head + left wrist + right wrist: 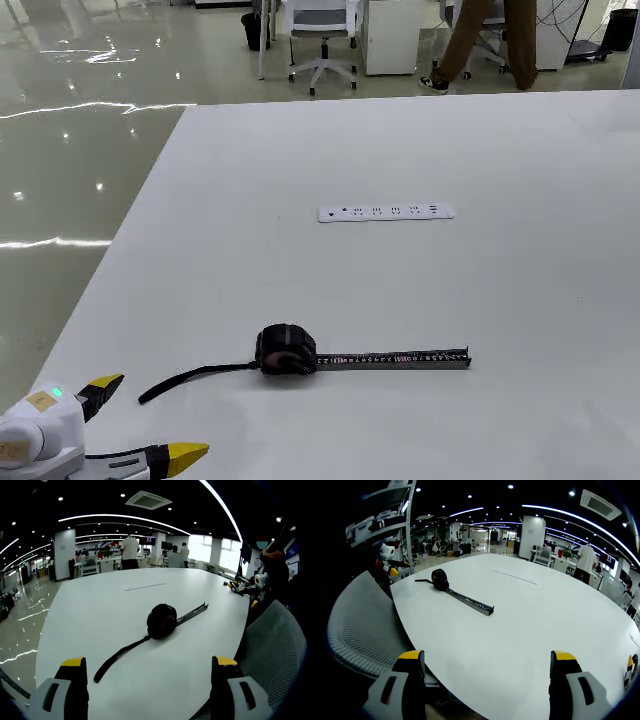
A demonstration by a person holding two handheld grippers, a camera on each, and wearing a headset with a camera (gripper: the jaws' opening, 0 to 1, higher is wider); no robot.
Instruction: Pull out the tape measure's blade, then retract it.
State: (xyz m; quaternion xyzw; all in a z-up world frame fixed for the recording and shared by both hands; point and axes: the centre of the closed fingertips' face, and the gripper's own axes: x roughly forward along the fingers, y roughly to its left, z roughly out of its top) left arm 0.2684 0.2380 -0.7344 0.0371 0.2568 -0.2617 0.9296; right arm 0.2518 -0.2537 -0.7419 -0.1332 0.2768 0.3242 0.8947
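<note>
Tape measure (287,350) lies on the white tabletop (480,150), close to the near edge & left of the middle, black case flat on its side. Blade (395,358) is pulled partway out of the case & rests flat on the tabletop, running right, approx parallel w/ the near edge. Its hook end is free, nothing touching it. Black strap (190,380) trails from the case's opposite side toward the near-left corner.

L gripper (145,422) shows in head view by the near-left corner. Its yellow-tipped jaws are spread wide w/ nothing btwn them. It's apart from the tape measure; the strap's end is the part nearest to it. In left gripper view the strap's end lies closest ahead of the jaws, the case sits beyond it, & the blade angles away to the right.

R gripper (487,655) also has its jaws spread wide & empty. It's at the tabletop's edge, well apart from the tape measure. In right gripper view the blade's hook end points toward it, w/ the case at the far end of the blade. Mesh chair back (360,625) sits left of its jaws, off the tabletop.

White power strip (386,212) lies mid-tabletop, well beyond the tape measure & approx parallel w/ the blade. Office chair (322,40) & a person's legs (490,40) stand on the floor past the far edge.
</note>
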